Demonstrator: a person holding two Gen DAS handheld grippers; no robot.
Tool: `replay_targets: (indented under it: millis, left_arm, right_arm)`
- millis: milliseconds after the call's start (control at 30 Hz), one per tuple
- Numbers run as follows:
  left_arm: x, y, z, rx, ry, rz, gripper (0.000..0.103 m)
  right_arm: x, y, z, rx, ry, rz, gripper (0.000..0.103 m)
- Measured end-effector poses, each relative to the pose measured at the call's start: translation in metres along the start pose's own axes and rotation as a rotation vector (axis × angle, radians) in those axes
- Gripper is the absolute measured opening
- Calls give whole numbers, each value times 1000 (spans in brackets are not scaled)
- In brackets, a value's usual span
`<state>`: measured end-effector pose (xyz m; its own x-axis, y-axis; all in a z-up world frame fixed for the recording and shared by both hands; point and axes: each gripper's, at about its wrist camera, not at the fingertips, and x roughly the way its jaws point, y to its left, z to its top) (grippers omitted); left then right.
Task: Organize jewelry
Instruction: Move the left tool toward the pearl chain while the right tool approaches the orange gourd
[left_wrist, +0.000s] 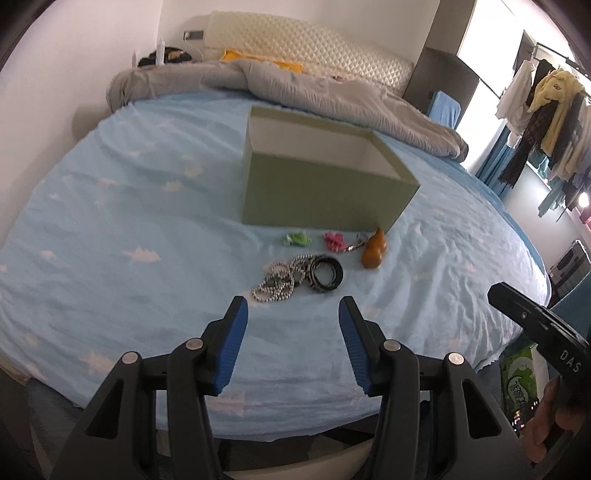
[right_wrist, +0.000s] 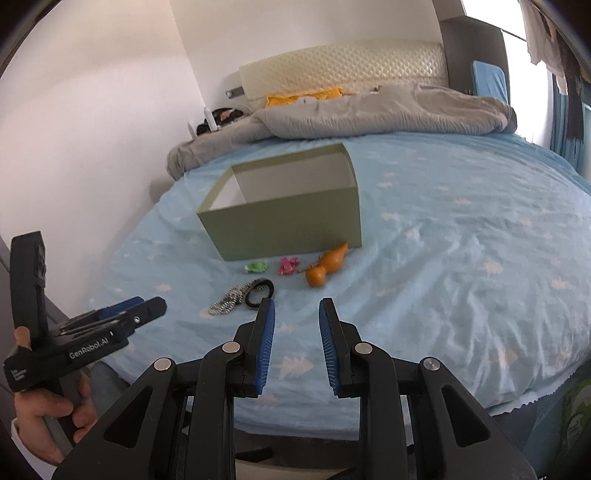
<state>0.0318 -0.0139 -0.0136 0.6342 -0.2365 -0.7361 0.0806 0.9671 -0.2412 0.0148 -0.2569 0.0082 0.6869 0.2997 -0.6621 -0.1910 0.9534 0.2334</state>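
Left wrist view: bed (left_wrist: 110, 229) with light blue tree-print sheet, grey duvet (left_wrist: 332, 96) bunched at the quilted headboard (left_wrist: 314, 44), clothes rack (left_wrist: 546, 110) on the right. Open green box (left_wrist: 325, 192) mid-bed; near its front lie a green clip (left_wrist: 297, 239), pink clip (left_wrist: 334, 240), orange gourd charm (left_wrist: 374, 249), bead strand (left_wrist: 275, 282) and black bracelet (left_wrist: 325, 275). Left gripper (left_wrist: 293, 314) fingers spread, holding nothing. Right wrist view: same bed (right_wrist: 461, 240), white wall left. The gourd charm (right_wrist: 327, 266) has its narrow end toward the box (right_wrist: 288, 218), long axis running diagonally. Right gripper (right_wrist: 297, 314) fingers spread, holding nothing.
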Motion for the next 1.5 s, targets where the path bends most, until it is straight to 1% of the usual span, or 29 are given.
replay_targets:
  millis: [200,300,400,700,833,933,1000,1067,1300,1400,1500]
  left_arm:
    - [30,11,-8,15,29,-1,52]
    - [40,17,-7,13,30,0,52]
    - [54,22,-8,10,44,4,52]
    - [83,25,-7,18,67,8,52]
    - [91,23,-3,27,70,2,52]
    - [99,21,-1,48,81,19,52]
    - [103,21,0,53,90,17,52]
    - [104,21,2,63,86,8,52]
    - [114,24,5,59,79,21,51]
    - [118,25,8,68,78,28,48]
    - [122,30,11,58,76,20,44]
  right_arm:
    - [24,-5,-6,10,12,-8,23]
    - [34,-6,-9,16,20,-10,23]
    - [48,-4,-10,14,37,-8,29]
    - [88,-10,-1,8,63,-22,33]
    - [106,-13,4,8,74,-37,38]
    - [117,-16,8,14,82,-39,39]
    - [124,-17,11,18,88,-40,39]
    - [132,-19,13,20,101,-44,40]
    - [157,-21,16,1,136,-59,41]
    - [166,-23,19,-3,137,-81,41]
    - [176,-25,22,2,145,-97,42]
